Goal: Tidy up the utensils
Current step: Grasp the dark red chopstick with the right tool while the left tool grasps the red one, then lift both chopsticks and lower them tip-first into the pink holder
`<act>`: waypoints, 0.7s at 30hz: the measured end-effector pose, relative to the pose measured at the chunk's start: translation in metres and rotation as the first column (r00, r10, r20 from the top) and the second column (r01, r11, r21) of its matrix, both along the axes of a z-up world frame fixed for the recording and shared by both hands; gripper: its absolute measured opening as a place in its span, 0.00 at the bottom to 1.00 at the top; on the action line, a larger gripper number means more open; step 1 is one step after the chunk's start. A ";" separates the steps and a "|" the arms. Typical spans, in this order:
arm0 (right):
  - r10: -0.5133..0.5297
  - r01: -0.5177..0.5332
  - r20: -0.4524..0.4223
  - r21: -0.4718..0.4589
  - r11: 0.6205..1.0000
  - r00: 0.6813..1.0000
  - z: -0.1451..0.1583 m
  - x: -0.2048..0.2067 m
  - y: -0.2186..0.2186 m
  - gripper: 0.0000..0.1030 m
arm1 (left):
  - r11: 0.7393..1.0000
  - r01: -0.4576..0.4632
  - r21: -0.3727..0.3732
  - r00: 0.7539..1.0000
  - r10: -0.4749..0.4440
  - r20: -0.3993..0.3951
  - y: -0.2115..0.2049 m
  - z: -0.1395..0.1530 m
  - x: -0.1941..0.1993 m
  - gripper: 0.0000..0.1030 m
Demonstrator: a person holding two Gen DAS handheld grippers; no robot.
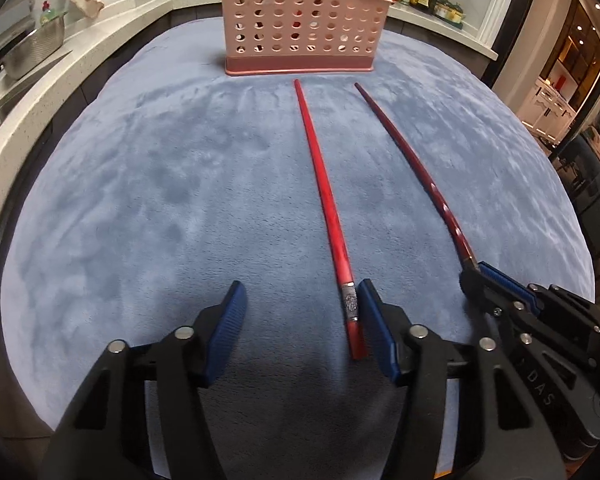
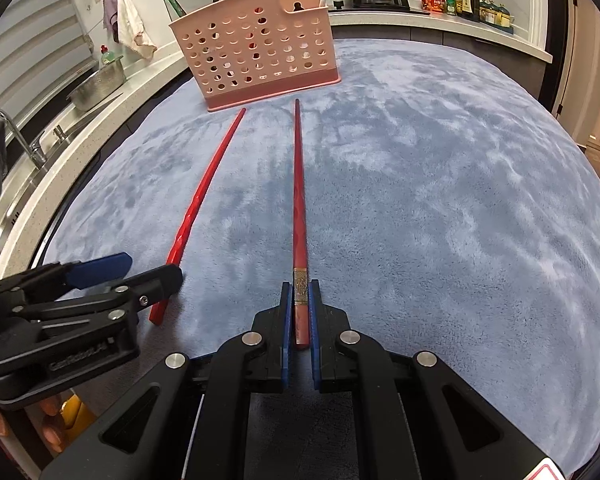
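The right claw (image 2: 300, 312) clamps one red chopstick (image 2: 299, 200); the left claw (image 1: 300, 328), marked "GenRobot.AI", gapes around another chopstick (image 1: 324, 200) before a pink basket (image 1: 300, 20) on the blue-covered bench (image 1: 140, 200).

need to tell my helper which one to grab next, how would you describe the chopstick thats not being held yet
Start at the pink basket at the far end of the blue cloth; two red chopsticks run from it toward the claws. The free chopstick is the brighter red one on the left, lying flat between the open left claw fingers. Its darker neighbour is pinched in the right claw.
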State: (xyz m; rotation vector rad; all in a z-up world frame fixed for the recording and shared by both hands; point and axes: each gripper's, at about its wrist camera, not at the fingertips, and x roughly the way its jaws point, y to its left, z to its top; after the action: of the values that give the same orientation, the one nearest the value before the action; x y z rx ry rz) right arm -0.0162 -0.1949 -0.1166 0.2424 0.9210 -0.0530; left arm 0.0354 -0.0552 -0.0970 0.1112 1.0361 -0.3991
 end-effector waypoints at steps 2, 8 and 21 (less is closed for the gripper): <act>0.000 0.000 0.000 -0.001 1.000 1.000 0.000 0.000 0.000 0.07 | 1.000 0.006 0.005 1.000 -0.006 0.007 -0.001 0.000 -0.001 0.42; 0.000 0.000 0.000 -0.001 1.000 1.000 0.000 0.000 0.000 0.07 | 0.999 0.032 -0.007 1.000 -0.032 0.002 0.000 0.002 -0.002 0.16; 0.004 -0.004 0.022 0.004 1.000 1.000 0.015 -0.005 -0.001 0.07 | 0.999 0.039 -0.020 0.998 -0.038 0.042 0.005 0.026 -0.007 0.07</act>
State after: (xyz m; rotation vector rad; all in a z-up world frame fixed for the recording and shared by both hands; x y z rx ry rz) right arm -0.0214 -0.1961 -0.1015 0.2444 0.8995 -0.0445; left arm 0.0280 -0.0503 -0.0708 0.1208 0.9897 -0.4407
